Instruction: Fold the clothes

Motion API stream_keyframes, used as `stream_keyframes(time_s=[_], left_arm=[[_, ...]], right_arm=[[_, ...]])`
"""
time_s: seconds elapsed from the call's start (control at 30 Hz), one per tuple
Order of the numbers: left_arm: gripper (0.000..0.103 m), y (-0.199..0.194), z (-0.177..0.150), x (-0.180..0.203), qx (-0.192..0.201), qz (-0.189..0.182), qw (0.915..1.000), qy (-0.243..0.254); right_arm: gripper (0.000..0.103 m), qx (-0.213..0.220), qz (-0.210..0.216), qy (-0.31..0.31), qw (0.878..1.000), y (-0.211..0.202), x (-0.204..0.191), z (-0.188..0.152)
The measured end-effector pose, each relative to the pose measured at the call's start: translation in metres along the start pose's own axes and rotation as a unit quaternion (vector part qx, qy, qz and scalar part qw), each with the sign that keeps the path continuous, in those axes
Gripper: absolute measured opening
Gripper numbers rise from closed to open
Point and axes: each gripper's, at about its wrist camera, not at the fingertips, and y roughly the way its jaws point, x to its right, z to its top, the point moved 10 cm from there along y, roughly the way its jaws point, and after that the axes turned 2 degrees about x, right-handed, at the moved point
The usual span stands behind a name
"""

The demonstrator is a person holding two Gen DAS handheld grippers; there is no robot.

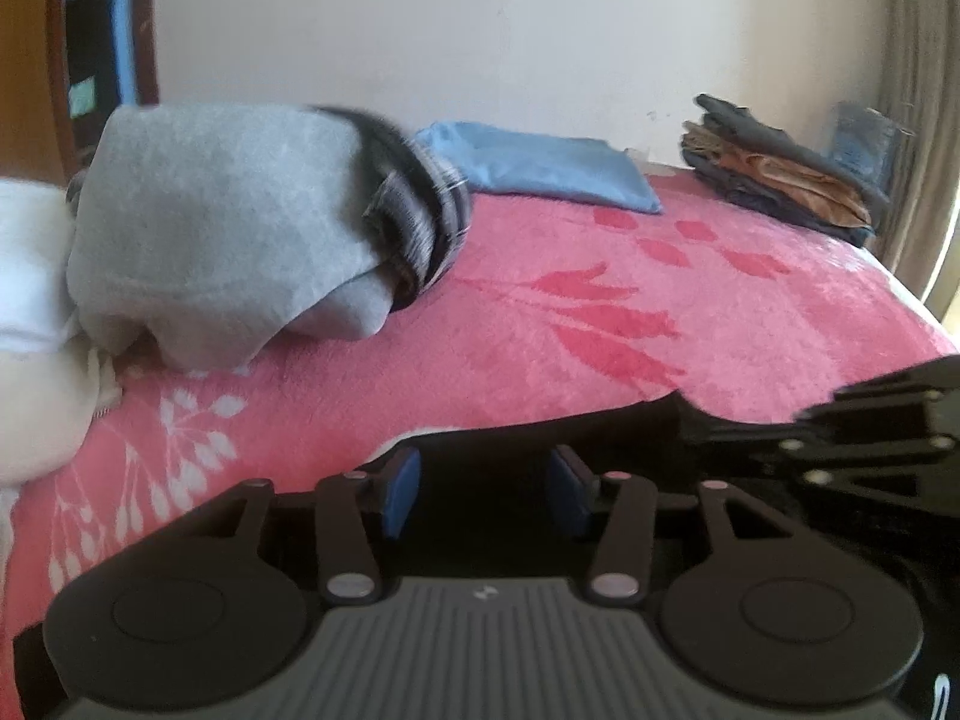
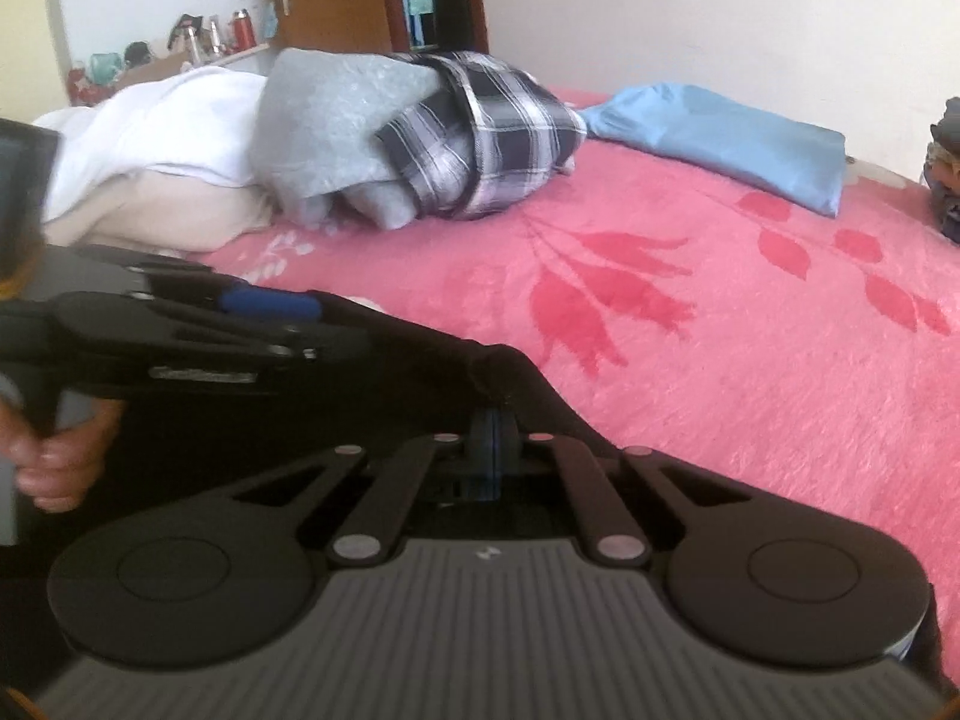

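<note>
Right wrist view: the right gripper (image 2: 492,456) is clamped on a black soft garment (image 2: 420,354) at the pink bed (image 2: 750,330) edge; the left gripper (image 1: 483,489) is held wide over it. One-sided pulling could bunch the fabric.

- We see a pink fleece blanket with red leaf print (image 1: 600,324) covering the bed.
- Behind it stands a plain cream wall (image 1: 480,30).
- A brown wooden door (image 2: 324,6) shows far left, beside bottles on a shelf (image 2: 222,36).
</note>
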Motion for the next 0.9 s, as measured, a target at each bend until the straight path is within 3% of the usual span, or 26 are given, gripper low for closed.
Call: stream_keyframes(time_s=[0.2, 0.23, 0.3, 0.33, 0.43, 0.5, 0.63, 0.77, 0.83, 0.9], left_arm=[[0.054, -0.006, 0.003, 0.007, 0.011, 0.002, 0.9997, 0.024], [0.054, -0.006, 0.004, 0.007, 0.012, 0.001, 0.9997, 0.021], [0.054, -0.006, 0.004, 0.007, 0.011, -0.001, 0.9997, 0.020], [0.054, -0.006, 0.003, 0.008, 0.010, -0.003, 0.9997, 0.022], [0.054, -0.004, 0.000, 0.013, 0.008, -0.007, 0.9995, 0.031], [0.054, -0.002, -0.004, 0.018, 0.007, -0.009, 0.9992, 0.038], [0.056, 0.005, -0.012, 0.029, -0.002, -0.005, 0.9983, 0.057], [0.059, 0.014, -0.019, 0.032, -0.009, 0.014, 0.9977, 0.066], [0.060, 0.015, -0.019, 0.031, -0.007, 0.017, 0.9980, 0.060], [0.060, 0.016, -0.018, 0.029, -0.006, 0.018, 0.9983, 0.054]], right_arm=[[0.005, 0.016, 0.027, 0.041, 0.999, -0.009, 0.001, 0.003], [0.008, 0.017, 0.029, 0.035, 0.999, -0.013, -0.001, 0.002], [0.025, 0.010, 0.032, 0.021, 0.999, -0.016, -0.004, -0.002], [0.026, 0.006, 0.033, 0.014, 0.999, -0.017, -0.006, -0.004], [0.023, -0.018, 0.025, -0.003, 1.000, -0.008, -0.006, -0.016], [0.000, -0.024, 0.019, -0.013, 0.999, -0.001, -0.007, -0.020], [0.000, -0.005, 0.016, -0.007, 1.000, 0.005, -0.010, -0.013], [0.002, 0.002, 0.024, 0.067, 0.997, 0.004, 0.008, -0.009], [0.006, 0.014, 0.031, 0.111, 0.993, -0.010, 0.024, -0.004], [0.026, 0.046, 0.030, 0.149, 0.987, -0.039, 0.048, 0.004]])
